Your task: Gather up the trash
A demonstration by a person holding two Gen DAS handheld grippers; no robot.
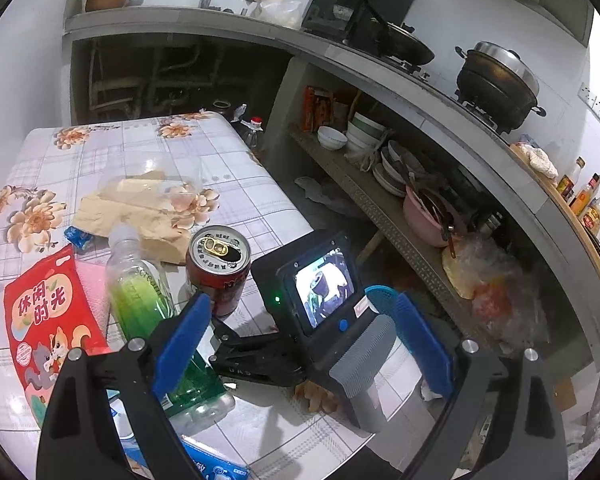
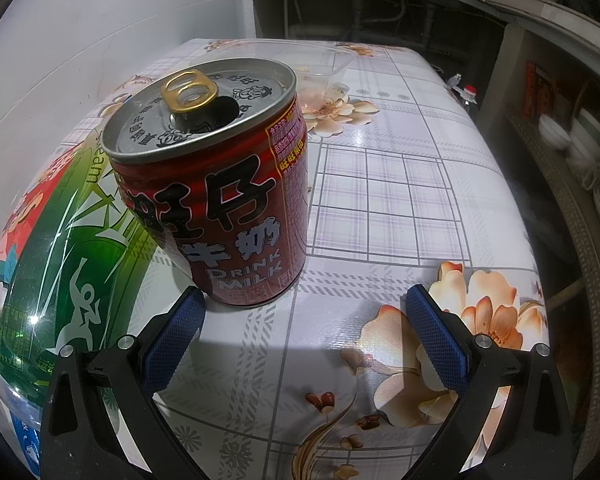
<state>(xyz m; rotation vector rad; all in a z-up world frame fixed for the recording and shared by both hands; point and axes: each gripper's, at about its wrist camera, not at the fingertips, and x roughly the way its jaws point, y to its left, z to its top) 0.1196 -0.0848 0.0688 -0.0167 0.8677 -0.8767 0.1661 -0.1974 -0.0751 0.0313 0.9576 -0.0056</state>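
Observation:
A red milk can (image 2: 220, 184) with an opened gold tab stands upright on the flowered tablecloth (image 2: 400, 184). My right gripper (image 2: 304, 340) is open, low over the cloth, with the can just ahead of its left finger. A green plastic bottle (image 2: 68, 280) lies left of the can. In the left wrist view the same can (image 1: 219, 270), the bottle (image 1: 140, 292), a red snack bag (image 1: 44, 320), crumpled brown paper (image 1: 140, 212) and a clear plastic tub (image 1: 160, 184) lie on the table. My left gripper (image 1: 300, 344) is open above the right gripper's body (image 1: 320, 292).
A blue wrapper (image 1: 76, 237) lies beside the paper, a blue pack (image 1: 208, 464) at the near edge. Right of the table is a shelf with bowls (image 1: 364, 136) and a counter with a pot (image 1: 496, 84). The table edge (image 1: 284, 200) drops to the floor.

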